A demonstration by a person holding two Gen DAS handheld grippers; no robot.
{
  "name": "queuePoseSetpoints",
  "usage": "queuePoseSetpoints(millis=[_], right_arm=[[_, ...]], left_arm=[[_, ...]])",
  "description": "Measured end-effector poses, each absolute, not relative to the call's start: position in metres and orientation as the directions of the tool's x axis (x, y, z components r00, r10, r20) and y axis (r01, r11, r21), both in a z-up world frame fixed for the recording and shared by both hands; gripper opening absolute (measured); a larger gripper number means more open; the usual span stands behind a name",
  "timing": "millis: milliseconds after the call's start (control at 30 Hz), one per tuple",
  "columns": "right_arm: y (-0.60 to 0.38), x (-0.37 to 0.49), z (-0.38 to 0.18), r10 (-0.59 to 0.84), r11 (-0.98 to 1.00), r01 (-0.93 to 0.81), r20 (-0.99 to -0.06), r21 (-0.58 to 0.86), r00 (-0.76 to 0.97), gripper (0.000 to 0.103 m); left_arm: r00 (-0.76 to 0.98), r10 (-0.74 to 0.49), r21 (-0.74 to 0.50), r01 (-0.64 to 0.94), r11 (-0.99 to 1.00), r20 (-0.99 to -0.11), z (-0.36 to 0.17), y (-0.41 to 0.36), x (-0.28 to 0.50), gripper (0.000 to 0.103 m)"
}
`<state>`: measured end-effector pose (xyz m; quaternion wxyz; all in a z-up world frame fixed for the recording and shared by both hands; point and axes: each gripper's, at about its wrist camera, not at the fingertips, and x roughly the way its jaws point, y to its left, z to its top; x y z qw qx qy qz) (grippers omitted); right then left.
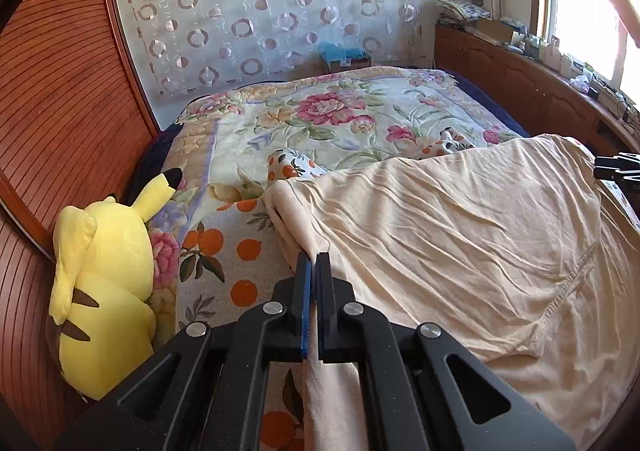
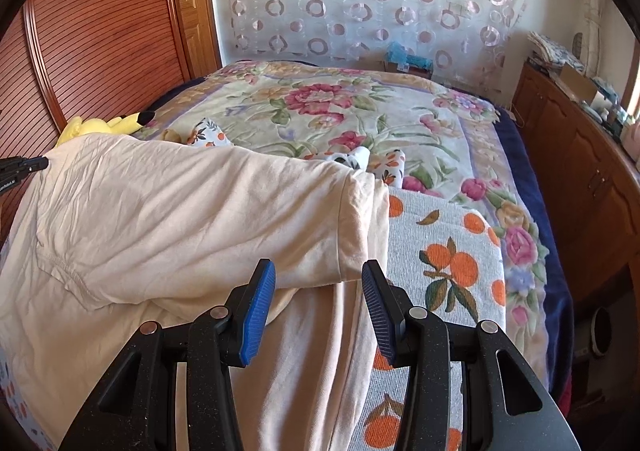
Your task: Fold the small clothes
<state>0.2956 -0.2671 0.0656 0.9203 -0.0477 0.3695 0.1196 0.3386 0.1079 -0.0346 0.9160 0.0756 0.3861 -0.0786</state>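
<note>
Down at the bottom centre of the left wrist view, the left gripper (image 1: 314, 259) has its jaws pinched together on the left edge of the cream garment (image 1: 460, 219), a strip of that cloth running back between the black fingers toward the camera. Across the right half of that frame the garment spreads out, wrinkled, over an orange-print towel (image 1: 236, 251) lying on the floral blanket (image 1: 340, 111). At the left edge sits a yellow plush toy (image 1: 104, 283), against the slatted wooden panel (image 1: 60, 91). Far right, mid-height, black fingertips poke into the frame beside the garment's far edge.

Over on the right wrist view, the right gripper (image 2: 318, 279) stands with its jaws apart, blue pads (image 2: 260, 315) either side of the garment's folded right edge, pads clear of the cloth. The cream garment fills the left and centre, the towel shows at lower right. Small printed clothes (image 2: 384, 167) lie just beyond, mid-frame.
</note>
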Motion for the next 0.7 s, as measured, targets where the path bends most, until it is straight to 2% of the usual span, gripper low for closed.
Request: queuePoseSetpoints(millis=[233, 300, 367, 533, 700], right_arm=[[-0.265, 0.312, 0.068, 0.160, 0.977, -0.215, -0.705, 0.010, 0.691, 0.047], [-0.264, 0.320, 0.065, 0.141, 0.979, -0.202, -0.721, 0.001, 0.678, 0.034], [-0.259, 0.324, 0.063, 0.141, 0.977, -0.215, -0.731, -0.009, 0.668, 0.007], [-0.244, 0.314, 0.075, 0.141, 0.964, -0.257, -0.684, -0.071, 0.716, 0.004], [-0.241, 0.307, 0.082, 0.163, 0.961, -0.269, -0.656, -0.063, 0.737, 0.004]], left_arm=[[0.684, -0.092, 0.068, 0.203, 0.977, -0.724, -0.035, 0.108, 0.342, 0.003], [0.681, -0.093, 0.062, 0.199, 0.978, -0.726, -0.036, 0.111, 0.344, 0.003], [0.678, -0.103, 0.051, 0.203, 0.978, -0.728, -0.037, 0.113, 0.344, 0.003], [0.671, -0.150, 0.003, 0.222, 0.975, -0.727, -0.032, 0.119, 0.347, 0.003], [0.689, -0.164, -0.018, 0.215, 0.976, -0.706, -0.017, 0.121, 0.352, 0.003]])
